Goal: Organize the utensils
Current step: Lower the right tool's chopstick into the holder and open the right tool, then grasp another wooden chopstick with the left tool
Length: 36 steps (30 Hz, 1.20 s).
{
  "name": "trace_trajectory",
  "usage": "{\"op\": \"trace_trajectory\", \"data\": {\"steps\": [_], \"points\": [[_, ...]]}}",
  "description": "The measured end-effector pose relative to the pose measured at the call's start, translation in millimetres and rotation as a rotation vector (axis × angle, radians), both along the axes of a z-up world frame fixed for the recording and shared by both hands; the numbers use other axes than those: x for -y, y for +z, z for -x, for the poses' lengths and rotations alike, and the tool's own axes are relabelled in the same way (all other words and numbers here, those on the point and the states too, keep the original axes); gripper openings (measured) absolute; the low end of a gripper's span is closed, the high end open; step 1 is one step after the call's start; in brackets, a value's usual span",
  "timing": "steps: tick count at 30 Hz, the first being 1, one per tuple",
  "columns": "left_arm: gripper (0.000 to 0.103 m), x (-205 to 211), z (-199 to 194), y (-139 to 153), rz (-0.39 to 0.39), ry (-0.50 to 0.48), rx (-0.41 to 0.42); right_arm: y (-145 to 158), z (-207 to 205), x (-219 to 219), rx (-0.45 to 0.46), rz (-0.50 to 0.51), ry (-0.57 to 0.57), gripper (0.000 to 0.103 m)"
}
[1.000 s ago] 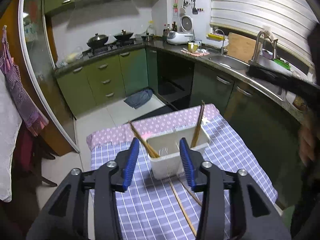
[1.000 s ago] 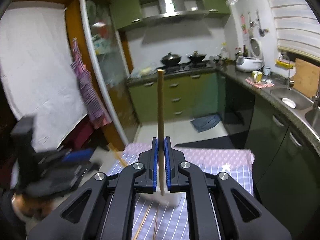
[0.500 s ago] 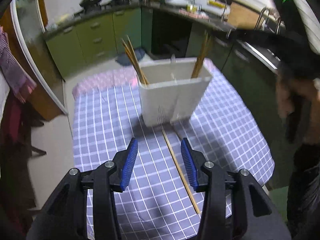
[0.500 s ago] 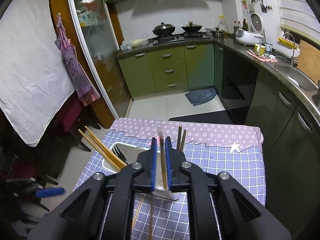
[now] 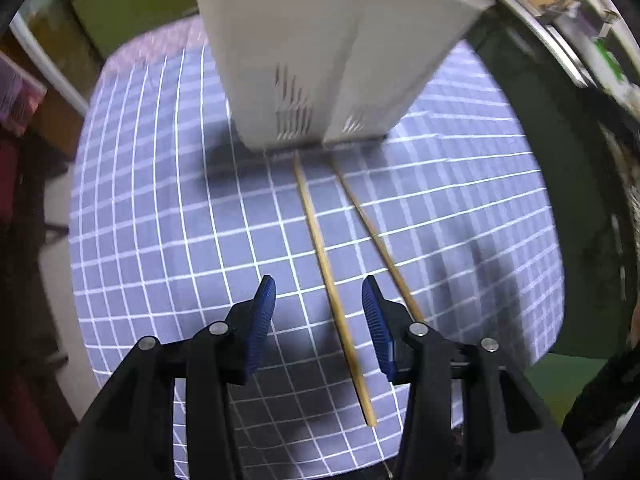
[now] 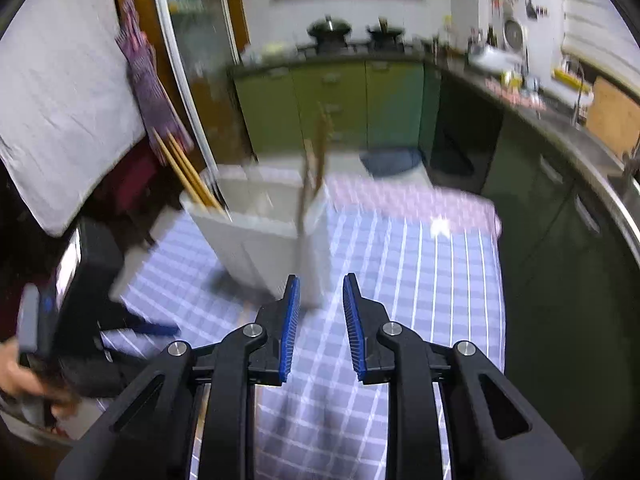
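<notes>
A white utensil holder stands on the blue checked tablecloth. Two loose wooden chopsticks lie in front of it, one running between the fingers of my left gripper, the other just to its right. The left gripper is open, pointing steeply down, its pads clear of the stick. In the right wrist view the holder has light chopsticks at its left end and dark ones at its right. My right gripper hangs before the holder, its jaws opening with nothing between them.
Green kitchen cabinets and a dark counter with a sink run behind and to the right of the table. The cloth's right edge drops off near the cabinets. A hand holding the other gripper shows blurred at left.
Both grippers have come down toward the table. The right one has let go of its chopstick over the holder and its jaws have parted. The left has tipped down over the lying chopsticks.
</notes>
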<state>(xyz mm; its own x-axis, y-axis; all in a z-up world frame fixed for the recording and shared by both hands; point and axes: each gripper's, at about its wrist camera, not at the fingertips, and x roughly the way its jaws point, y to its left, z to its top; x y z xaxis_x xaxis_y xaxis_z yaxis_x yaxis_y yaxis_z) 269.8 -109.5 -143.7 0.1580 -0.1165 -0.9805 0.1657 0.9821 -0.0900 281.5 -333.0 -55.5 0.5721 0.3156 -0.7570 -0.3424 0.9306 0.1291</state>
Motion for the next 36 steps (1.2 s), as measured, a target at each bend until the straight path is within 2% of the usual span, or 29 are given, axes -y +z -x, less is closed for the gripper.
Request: {"op": "trace_trajectory", "data": {"steps": [4,10,13,14,16,18,20,22,26,30,36], "points": [[0.043,2,-12,-20,-0.033,0.054,-0.036,-38,6,16,-0.065,-0.017,-0.008,0.023],[0.043,19,-22,-29,-0.061,0.064,-0.044,-72,3,37,-0.126,-0.030,-0.026,0.023],[0.042,31,-22,-34,-0.080,0.059,-0.056,-79,5,42,-0.141,-0.039,-0.032,0.023],[0.039,34,-22,-37,-0.086,0.062,-0.061,-79,5,41,-0.143,-0.041,-0.033,0.023],[0.027,39,-23,-42,-0.104,0.070,-0.070,-82,4,44,-0.148,-0.048,-0.030,0.023],[0.024,41,-24,-45,-0.115,0.085,-0.074,-82,6,43,-0.150,-0.050,-0.026,0.023],[0.023,43,-25,-51,-0.116,0.096,-0.086,-84,7,44,-0.154,-0.054,-0.021,0.023],[0.022,43,-26,-54,-0.115,0.104,-0.088,-86,8,44,-0.156,-0.057,-0.019,0.029],[0.020,34,-30,-57,-0.119,0.106,-0.089,-88,9,45,-0.159,-0.063,-0.017,0.029],[0.012,30,-34,-56,-0.112,0.110,-0.097,-88,11,42,-0.168,-0.067,0.000,0.029],[0.006,15,-36,-54,-0.072,0.120,-0.107,-88,15,39,-0.170,-0.056,0.010,0.029]]}}
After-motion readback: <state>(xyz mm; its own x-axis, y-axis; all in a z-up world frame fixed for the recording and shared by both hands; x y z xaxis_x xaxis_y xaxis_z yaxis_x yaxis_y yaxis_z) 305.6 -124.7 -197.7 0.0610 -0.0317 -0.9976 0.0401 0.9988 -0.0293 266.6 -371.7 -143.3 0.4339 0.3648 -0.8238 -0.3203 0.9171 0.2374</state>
